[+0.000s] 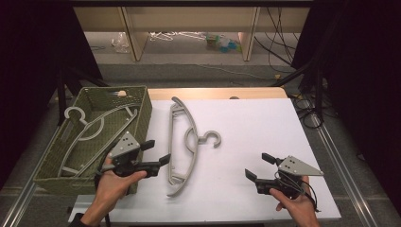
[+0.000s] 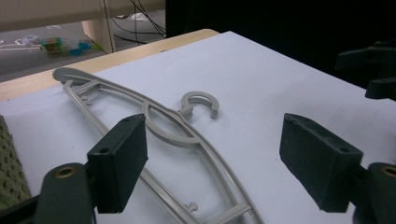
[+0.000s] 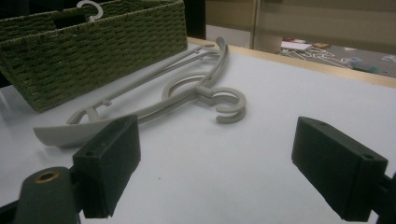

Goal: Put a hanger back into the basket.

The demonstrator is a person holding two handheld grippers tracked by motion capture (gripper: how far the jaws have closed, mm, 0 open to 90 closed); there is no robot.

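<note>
Right now the grey hanger (image 1: 182,146) lies flat on the white table cover (image 1: 255,127), just beside the green woven basket (image 1: 142,111), its hook (image 1: 211,138) curling toward the middle of the table. I see its near end almost under my left gripper (image 1: 156,151), which hovers at the basket's near corner with jaws spread and nothing between them. In the left gripper view the hanger (image 2: 173,135) runs between and beyond the two black pads (image 2: 119,161), untouched. A second hanger (image 1: 94,130) of the same grey rests inside the basket, its hook toward the far left corner. My right gripper (image 1: 257,165) sits well apart near the table's right front, jaws likewise wide with only bare cover between them; its view shows the hanger (image 3: 187,93) and basket (image 3: 93,51) farther off.
</note>
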